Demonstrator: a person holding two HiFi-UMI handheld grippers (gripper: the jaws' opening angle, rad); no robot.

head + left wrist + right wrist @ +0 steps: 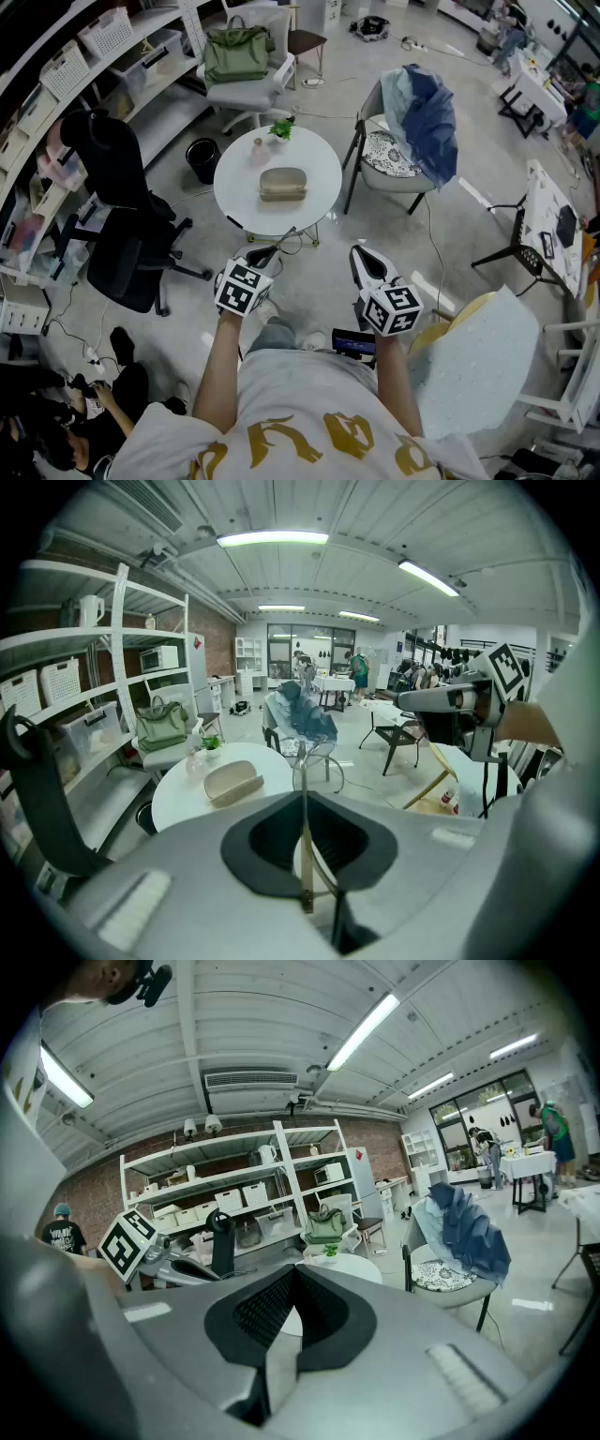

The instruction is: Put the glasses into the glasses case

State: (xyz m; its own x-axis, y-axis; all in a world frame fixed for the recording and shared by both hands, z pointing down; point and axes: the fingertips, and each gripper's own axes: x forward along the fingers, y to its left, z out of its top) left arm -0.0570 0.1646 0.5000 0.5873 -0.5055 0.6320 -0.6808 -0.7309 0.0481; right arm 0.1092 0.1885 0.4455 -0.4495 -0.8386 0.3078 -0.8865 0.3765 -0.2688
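A pair of thin wire-rimmed glasses (284, 242) is held by the left gripper (265, 255). In the left gripper view the jaws are seen clamped together on one slim temple arm, with the round lenses standing up beyond the jaw tips. The glasses are thus carried in the air at the lower centre of the head view, well apart from the round white desk (319, 164) above them in the frame.

The right gripper (364, 258) is held beside the left one, at the lower centre-right of the head view. In the right gripper view its jaws are seen pressed together, and nothing is gripped between them.

The oblong beige glasses case (283, 184) lies at the middle of the desk, with a small green plant (282, 129) and a small pale bottle (258, 148) behind it towards the upper edge. Whether the case's lid is fully shut or slightly ajar cannot be told from either view.

By these pictures the task is judged to be at an early stage. The glasses have been picked up, but they have not been brought to the case. Left to be done are the approach to the desk, the opening of the case if it is shut, probably by the free right gripper, and the laying of the glasses inside.
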